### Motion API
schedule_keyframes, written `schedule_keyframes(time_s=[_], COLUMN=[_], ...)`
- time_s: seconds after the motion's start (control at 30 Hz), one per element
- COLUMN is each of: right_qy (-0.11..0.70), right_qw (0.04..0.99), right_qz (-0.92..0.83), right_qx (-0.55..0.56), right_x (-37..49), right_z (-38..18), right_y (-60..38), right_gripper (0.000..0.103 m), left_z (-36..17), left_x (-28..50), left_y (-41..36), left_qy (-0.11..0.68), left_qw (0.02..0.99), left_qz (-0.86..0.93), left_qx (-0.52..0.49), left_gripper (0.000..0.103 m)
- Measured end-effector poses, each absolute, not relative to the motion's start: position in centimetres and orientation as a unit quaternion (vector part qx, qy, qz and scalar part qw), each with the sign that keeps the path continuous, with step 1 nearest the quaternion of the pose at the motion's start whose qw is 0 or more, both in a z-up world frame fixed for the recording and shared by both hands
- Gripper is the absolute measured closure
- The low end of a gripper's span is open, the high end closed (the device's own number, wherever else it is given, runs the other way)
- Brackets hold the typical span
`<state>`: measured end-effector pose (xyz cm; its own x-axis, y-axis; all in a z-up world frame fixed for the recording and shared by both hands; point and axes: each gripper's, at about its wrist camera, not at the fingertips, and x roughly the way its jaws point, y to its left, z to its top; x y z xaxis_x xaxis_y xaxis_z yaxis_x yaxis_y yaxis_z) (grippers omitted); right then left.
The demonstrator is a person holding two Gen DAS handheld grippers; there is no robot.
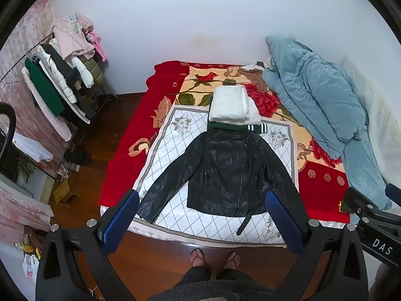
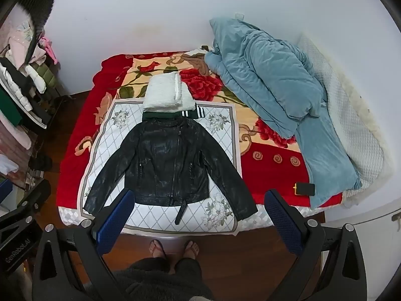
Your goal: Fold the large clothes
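Both claws wide, empty, above bed. We grab black jacket sleeve first, fold it flat inward.

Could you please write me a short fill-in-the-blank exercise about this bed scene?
1. The black leather jacket lies spread flat with its sleeves ____.
2. The folded white garment sits on a folded ____ garment.
3. The left gripper and right gripper both hold ____.

Missing words: spread out; green; nothing

Folded stack touching jacket collar.
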<state>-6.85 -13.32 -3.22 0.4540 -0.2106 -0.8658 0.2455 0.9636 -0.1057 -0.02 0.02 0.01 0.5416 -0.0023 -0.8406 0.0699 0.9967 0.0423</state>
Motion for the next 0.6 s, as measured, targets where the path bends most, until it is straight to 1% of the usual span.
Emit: schedule_keyframes(time_s=[0.6], right_qy=[0.502], right_qw=[0.854], right_qz=[-0.136], right_qx=[0.015], right_x=[-7.5], right_z=[-3.12], right_y=[-12.94], right_gripper=[0.0], left_z=[-0.35], left_x=[-0.15], left_y=[0.32], left_qy=[0.48], left_qw=[0.876], left_qz=[-0.024], left_qx=[0.033], left_gripper=[0.0])
